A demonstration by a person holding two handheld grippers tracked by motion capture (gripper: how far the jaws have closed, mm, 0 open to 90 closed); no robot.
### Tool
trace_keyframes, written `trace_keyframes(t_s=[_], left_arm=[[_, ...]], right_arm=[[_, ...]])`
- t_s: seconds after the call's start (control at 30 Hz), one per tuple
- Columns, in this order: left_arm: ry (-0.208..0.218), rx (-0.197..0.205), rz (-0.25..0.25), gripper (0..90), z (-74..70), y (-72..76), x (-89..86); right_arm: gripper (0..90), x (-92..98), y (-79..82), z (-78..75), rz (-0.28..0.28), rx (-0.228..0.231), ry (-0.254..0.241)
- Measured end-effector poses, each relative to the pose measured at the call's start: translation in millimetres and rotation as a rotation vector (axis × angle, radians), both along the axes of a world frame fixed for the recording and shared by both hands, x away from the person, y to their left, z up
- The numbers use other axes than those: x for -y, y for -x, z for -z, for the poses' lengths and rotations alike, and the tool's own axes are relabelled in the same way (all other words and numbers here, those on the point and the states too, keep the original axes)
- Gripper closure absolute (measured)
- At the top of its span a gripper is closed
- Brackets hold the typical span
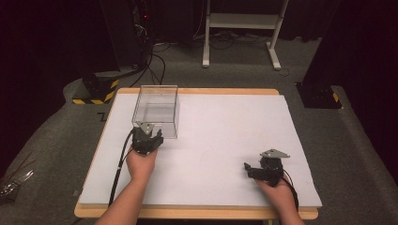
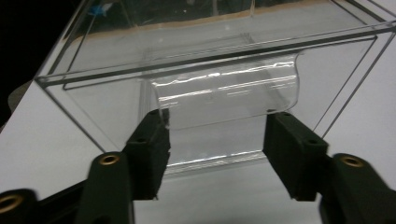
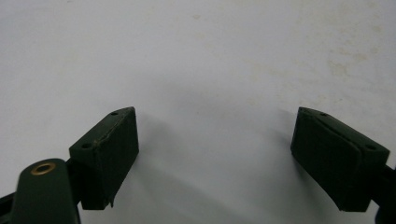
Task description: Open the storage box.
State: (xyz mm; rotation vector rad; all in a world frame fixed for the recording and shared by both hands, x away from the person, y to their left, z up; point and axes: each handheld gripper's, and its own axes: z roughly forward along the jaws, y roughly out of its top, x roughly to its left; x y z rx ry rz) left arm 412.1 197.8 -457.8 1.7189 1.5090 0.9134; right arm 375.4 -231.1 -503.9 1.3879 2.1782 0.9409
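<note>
A clear plastic box (image 1: 156, 110) with an open top stands on the white table (image 1: 225, 126) at the back left. In the left gripper view, a curved clear tab (image 2: 224, 93) hangs on the box's (image 2: 210, 51) near wall. My left gripper (image 1: 156, 135) is right at that wall and open (image 2: 217, 121). Its jaw tips overlap the two side edges of the tab, and I cannot tell whether they touch it. My right gripper (image 1: 248, 169) rests near the front right and points left. It is open (image 3: 215, 126) over bare table, with nothing between its fingers.
Beyond the table's far edge are a white stand (image 1: 241, 21), loose cables (image 1: 157, 61), a yellow-and-black striped base (image 1: 96, 91) and a black base (image 1: 319, 96) on grey carpet. White table stretches between the two grippers.
</note>
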Motion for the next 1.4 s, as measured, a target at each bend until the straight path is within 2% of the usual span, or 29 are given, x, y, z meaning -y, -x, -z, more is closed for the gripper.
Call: trace_keyframes(t_s=[0.03,0.1,0.2,0.27,0.3,0.33,0.43,0.57,0.97,1.3,1.4], left_arm=[[0.008,0.004,0.001,49.0,0.3,1.1,-1.6],[0.023,0.009,0.005,48.7,0.5,2.7,-2.2],[0.041,0.012,0.011,32.8,-0.8,2.3,1.9],[0.037,0.011,0.007,29.4,-1.9,1.3,2.8],[0.048,0.005,0.001,23.2,-4.1,-2.1,4.3],[0.051,0.004,-0.003,22.8,-5.4,-3.8,5.0],[0.043,-0.003,-0.016,24.3,-8.4,-8.3,5.7],[0.044,-0.007,-0.026,31.5,-10.3,-9.5,6.8],[0.043,-0.012,-0.03,32.1,-11.0,-4.3,8.4],[0.042,0.012,-0.01,32.1,-8.0,18.7,7.5],[0.045,0.02,-0.009,32.1,-6.8,29.5,7.6]], right_arm=[[15.0,-0.1,0.0,0.0,0.0,0.001,0.001],[15.0,-0.1,0.0,0.0,0.0,0.001,0.002],[15.0,-0.2,0.0,0.0,0.0,0.001,0.002],[15.0,-0.2,0.0,0.0,0.0,0.001,0.002],[15.0,-0.2,0.0,0.0,0.0,0.001,0.002],[15.0,-0.1,-0.1,0.0,0.0,0.001,0.002],[15.0,0.0,0.0,0.0,0.0,0.0,0.0],[15.0,0.2,0.0,0.0,0.001,-0.001,-0.003],[15.0,0.1,0.1,-0.1,0.002,-0.002,-0.004],[15.0,0.1,-0.1,0.0,0.0,0.0,-0.001],[15.0,0.0,0.0,0.0,0.0,0.0,0.0]])
